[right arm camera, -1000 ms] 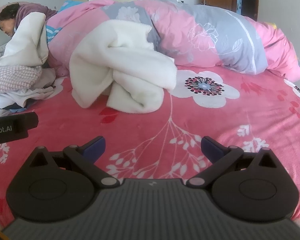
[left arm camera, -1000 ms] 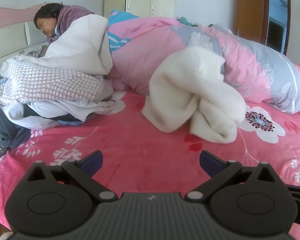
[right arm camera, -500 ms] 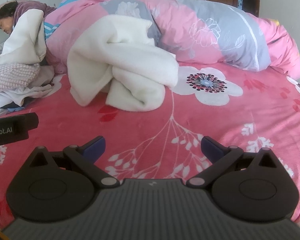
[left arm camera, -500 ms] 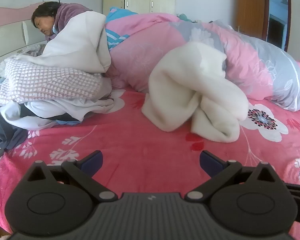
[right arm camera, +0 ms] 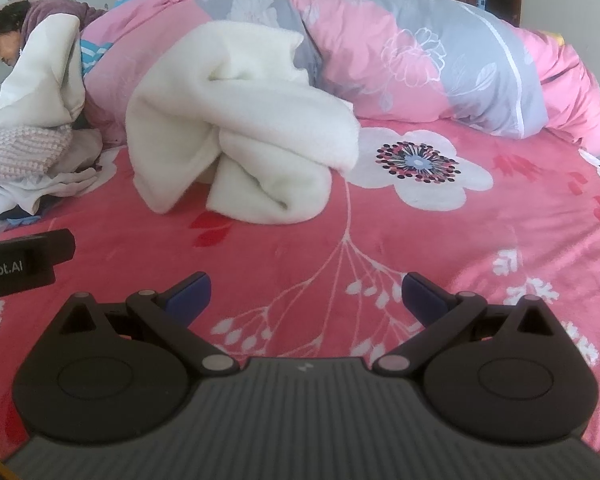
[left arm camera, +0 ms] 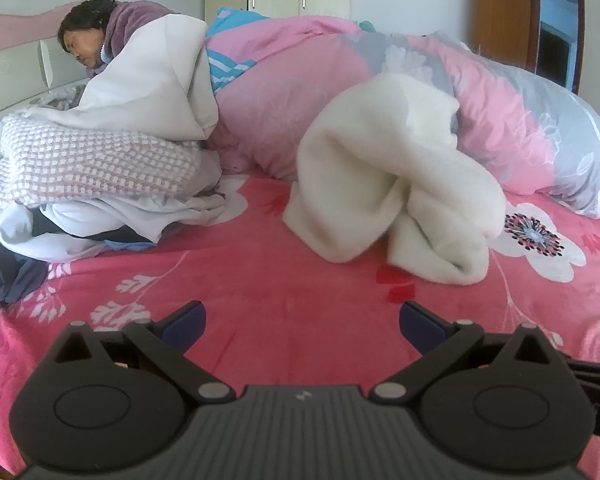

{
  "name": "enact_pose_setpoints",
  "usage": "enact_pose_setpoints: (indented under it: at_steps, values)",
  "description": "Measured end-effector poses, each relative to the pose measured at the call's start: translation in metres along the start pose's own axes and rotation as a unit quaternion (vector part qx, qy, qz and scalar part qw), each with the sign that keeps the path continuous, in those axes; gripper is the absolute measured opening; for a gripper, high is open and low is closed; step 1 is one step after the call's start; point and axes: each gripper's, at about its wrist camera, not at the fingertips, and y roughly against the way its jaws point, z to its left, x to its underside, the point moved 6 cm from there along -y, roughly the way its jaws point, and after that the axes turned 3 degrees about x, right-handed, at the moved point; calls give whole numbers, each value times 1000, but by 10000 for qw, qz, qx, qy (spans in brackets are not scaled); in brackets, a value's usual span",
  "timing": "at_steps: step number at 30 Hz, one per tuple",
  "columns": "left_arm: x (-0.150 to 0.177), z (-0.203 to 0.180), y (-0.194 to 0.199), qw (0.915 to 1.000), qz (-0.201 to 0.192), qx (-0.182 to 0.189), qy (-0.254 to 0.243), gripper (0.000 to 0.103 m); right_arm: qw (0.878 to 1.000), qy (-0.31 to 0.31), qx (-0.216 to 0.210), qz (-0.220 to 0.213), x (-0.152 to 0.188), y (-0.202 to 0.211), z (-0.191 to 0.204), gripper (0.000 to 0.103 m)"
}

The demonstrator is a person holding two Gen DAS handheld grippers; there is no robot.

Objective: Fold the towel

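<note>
A crumpled cream towel [left arm camera: 396, 184] [right arm camera: 236, 136] lies in a heap at the centre of both frames on a bed with a pink floral sheet [left arm camera: 280, 288] [right arm camera: 440, 248], leaning against a rolled pink and grey duvet [left arm camera: 500, 112] [right arm camera: 420, 64] behind it. At the bottom of each frame the left gripper [left arm camera: 302, 318] and right gripper [right arm camera: 306, 294] hover over bare sheet, jaws wide open and empty, well short of the towel. At upper left a person [left arm camera: 100, 36] lies beside a pile of bedding [left arm camera: 92, 172].

Soft, even daylight; sharp focus; fisheye bending and dark corners.
</note>
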Motion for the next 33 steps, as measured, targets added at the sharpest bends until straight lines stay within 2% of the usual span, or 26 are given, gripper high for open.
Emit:
enact_pose_setpoints:
  at_steps: [4, 9, 15, 18, 22, 25, 27, 29, 31, 33]
  values:
    - [-2, -1, -10, 9998, -77, 197, 46, 103, 10000, 33, -3, 11, -2, -9, 1, 102]
    - [-10, -6, -33, 9995, -128, 267, -84, 103, 9999, 16, -108, -55, -6, -24, -5, 102]
    - [-41, -14, -64, 9972, -502, 521, -179, 103, 9953, -193, -689, -646, -37, -42, -23, 102]
    - [-70, -18, -77, 9937, -847, 706, -187, 103, 9907, -25, -837, -1072, -63, -50, -28, 102]
    - [-117, -24, -100, 9866, -1306, 978, -94, 103, 9822, 28, -1109, -1513, -117, -70, -32, 102]
    - [-149, -36, -125, 9827, -1482, 1089, -236, 103, 9738, -51, -1413, -1783, -162, -89, -33, 102]
    - [-164, -47, -142, 9822, -1480, 1064, -455, 102, 9720, -118, -1497, -1807, -193, -110, -31, 102]
    - [-174, -56, -159, 9832, -1373, 1027, -631, 97, 9715, -165, -1539, -1798, -221, -132, -28, 102]
    - [-178, -62, -176, 9855, -1150, 1022, -719, 84, 9711, -141, -1570, -1792, -245, -153, -22, 102]
    - [-178, -66, -187, 9870, -1019, 1025, -707, 77, 9711, -189, -1655, -1709, -264, -175, -15, 102]
